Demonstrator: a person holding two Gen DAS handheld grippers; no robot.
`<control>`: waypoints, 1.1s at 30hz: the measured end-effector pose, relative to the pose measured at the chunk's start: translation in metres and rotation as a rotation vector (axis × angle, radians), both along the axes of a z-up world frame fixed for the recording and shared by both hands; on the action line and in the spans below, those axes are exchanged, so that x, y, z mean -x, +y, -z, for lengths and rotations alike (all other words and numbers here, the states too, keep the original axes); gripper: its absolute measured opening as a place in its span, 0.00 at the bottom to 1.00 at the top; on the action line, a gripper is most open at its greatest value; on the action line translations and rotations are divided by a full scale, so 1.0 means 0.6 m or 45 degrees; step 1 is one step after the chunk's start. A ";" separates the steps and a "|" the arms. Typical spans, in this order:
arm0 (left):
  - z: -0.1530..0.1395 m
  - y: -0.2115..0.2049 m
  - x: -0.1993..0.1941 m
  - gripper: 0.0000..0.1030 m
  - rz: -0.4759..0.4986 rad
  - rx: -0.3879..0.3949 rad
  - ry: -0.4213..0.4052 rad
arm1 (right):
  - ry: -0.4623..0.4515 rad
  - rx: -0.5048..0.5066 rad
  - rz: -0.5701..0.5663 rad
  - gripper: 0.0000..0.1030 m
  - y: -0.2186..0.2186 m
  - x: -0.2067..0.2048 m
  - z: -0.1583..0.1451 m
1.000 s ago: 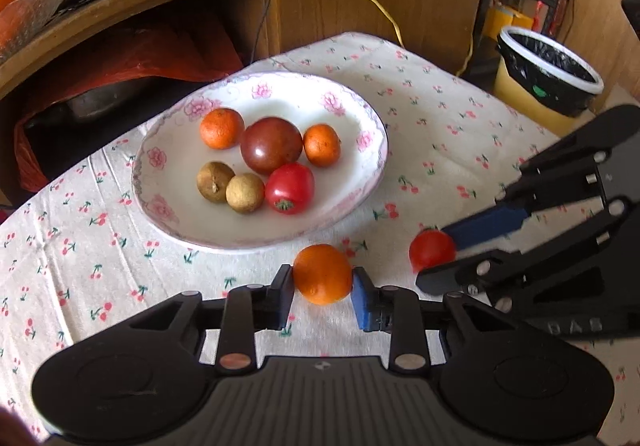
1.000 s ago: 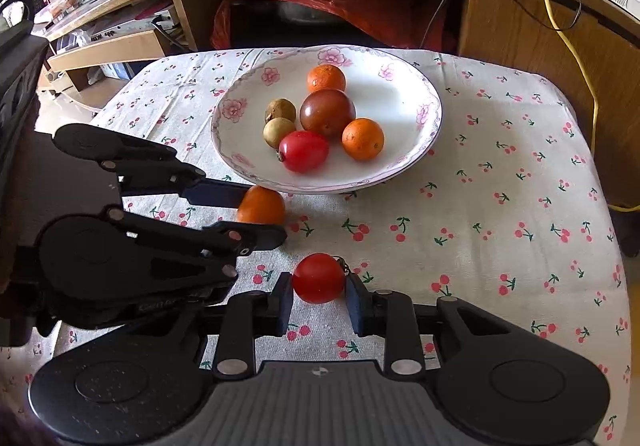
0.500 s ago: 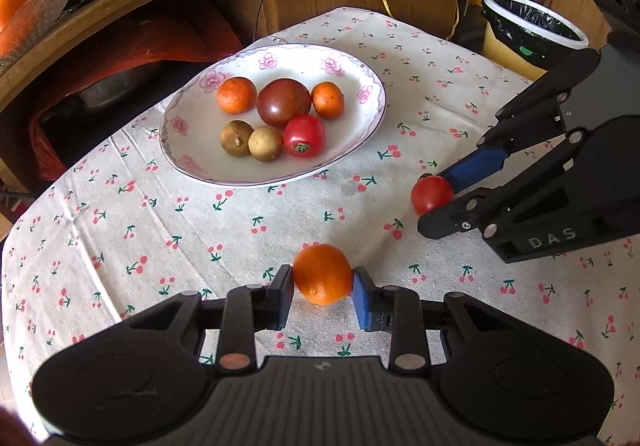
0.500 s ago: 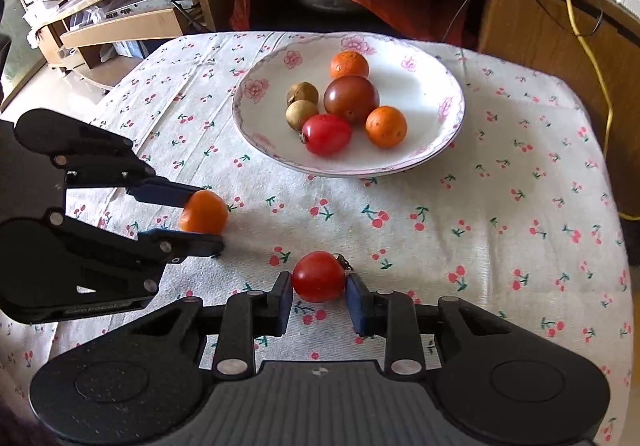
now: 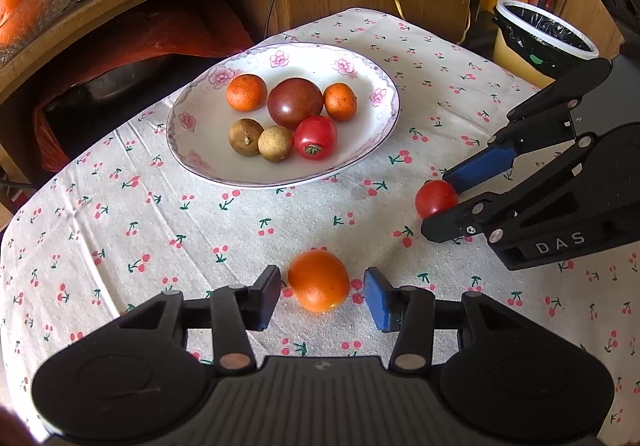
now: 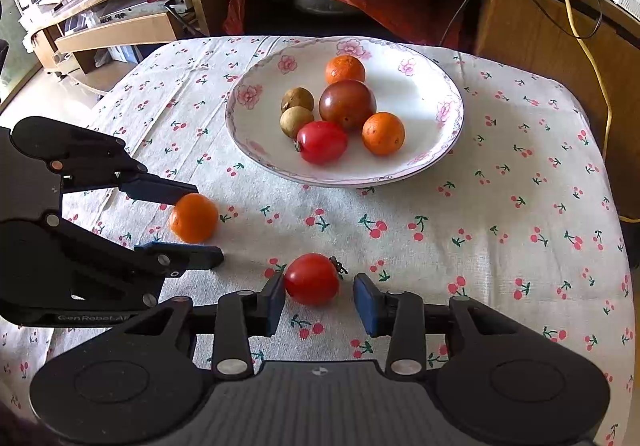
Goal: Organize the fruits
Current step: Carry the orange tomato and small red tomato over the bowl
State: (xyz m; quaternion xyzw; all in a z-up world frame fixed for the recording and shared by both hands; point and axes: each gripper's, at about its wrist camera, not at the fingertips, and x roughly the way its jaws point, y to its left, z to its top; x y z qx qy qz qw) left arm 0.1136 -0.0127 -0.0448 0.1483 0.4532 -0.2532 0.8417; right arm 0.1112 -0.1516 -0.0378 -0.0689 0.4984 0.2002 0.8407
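L gripper (image 5: 322,296) jaws were opening, spread w/ gaps both sides of orange (image 5: 319,280), which sat on cloth (image 5: 120,230) between them. R gripper (image 6: 319,300) jaws also opening; tomato (image 6: 312,279) on cloth, against L pad, clear of R pad. Plate (image 6: 448,126) beyond held 6 fruits.

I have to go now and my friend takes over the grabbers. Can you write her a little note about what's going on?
Left gripper: jaws opening, orange between them on the cloth, pads apart from it.
Right gripper: jaws opening, small red tomato between them, left pad still near it.
Plate: two oranges, a dark tomato, a red tomato, two brown fruits.
Done: both fruits set down on the tablecloth, off the plate.
Left: back the grippers away, sort the rest.
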 end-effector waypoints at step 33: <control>-0.031 0.001 0.002 0.39 -0.006 0.008 -0.041 | -0.041 -0.036 -0.053 0.23 0.020 -0.002 -0.021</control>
